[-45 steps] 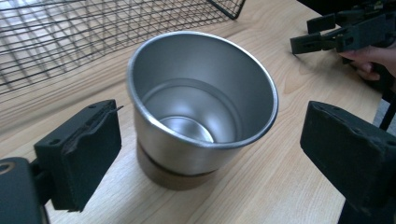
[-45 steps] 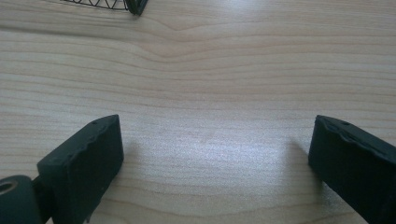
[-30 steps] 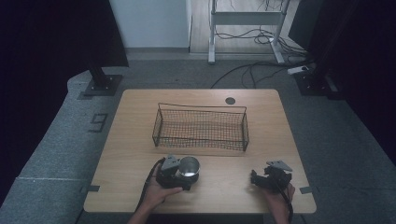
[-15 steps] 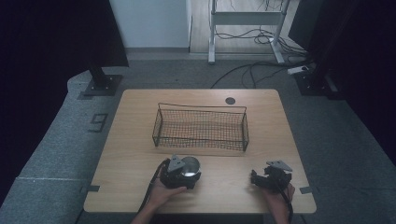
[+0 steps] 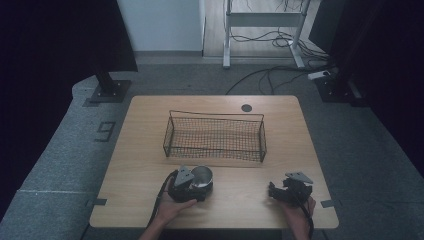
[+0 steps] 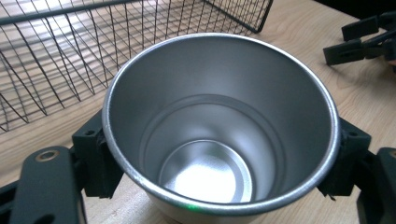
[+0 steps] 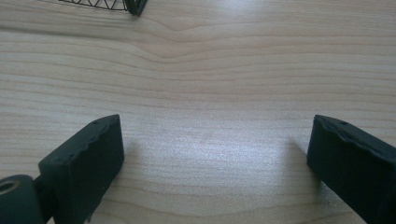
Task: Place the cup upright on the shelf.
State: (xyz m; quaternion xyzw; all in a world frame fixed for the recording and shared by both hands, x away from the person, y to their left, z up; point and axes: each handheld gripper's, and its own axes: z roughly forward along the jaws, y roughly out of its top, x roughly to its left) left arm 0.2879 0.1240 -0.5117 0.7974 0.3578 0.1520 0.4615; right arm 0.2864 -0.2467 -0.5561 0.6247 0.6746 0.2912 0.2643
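A black wire basket (image 5: 215, 137) sits mid-table (image 5: 140, 150) on light wood. Behind the basket, a small dark disc (image 5: 246, 108), possibly a cable port.

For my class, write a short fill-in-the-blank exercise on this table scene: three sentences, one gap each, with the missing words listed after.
1. The left gripper has its jaws closed on a shiny metal ____.
2. Beyond the cup, on the wooden table, stands an empty wire ____.
3. The right gripper rests with its jaws ____ and nothing between them.

Missing words: cup; basket; open
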